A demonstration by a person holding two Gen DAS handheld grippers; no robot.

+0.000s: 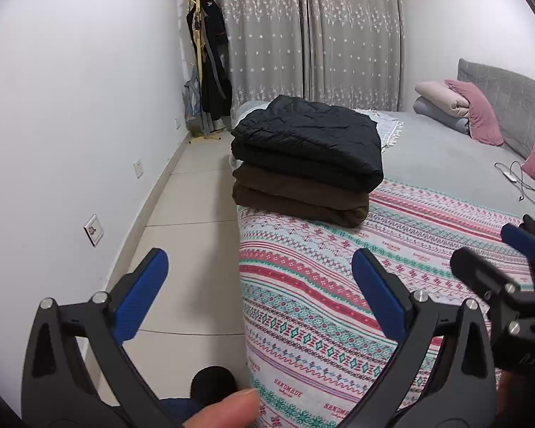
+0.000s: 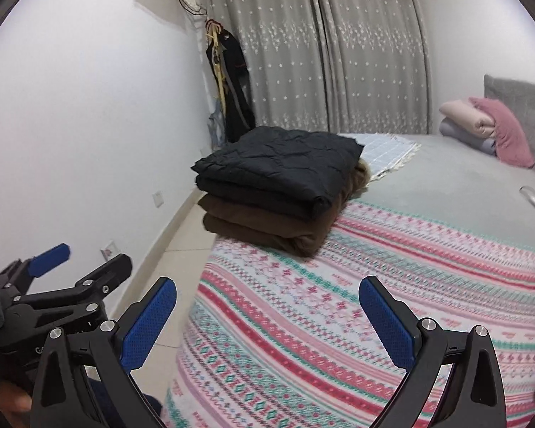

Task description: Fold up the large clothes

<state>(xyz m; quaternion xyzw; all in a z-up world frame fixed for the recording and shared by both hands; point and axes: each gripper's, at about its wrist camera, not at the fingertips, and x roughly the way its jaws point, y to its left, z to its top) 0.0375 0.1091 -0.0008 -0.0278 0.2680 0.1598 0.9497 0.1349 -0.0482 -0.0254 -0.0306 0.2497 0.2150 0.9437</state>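
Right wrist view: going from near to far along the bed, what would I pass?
Patterned blanket → stack of folded clothes, black garment on brown garment → checked cloth → grey curtains.

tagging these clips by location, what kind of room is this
Most likely a home bedroom: a bed with a padded headboard and pink pillows, closed star-patterned curtains, and a coat rack in the corner.

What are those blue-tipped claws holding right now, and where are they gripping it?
Nothing. The left gripper and right gripper are both open, with only air between their fingers. The folded clothes sit untouched on the bed.
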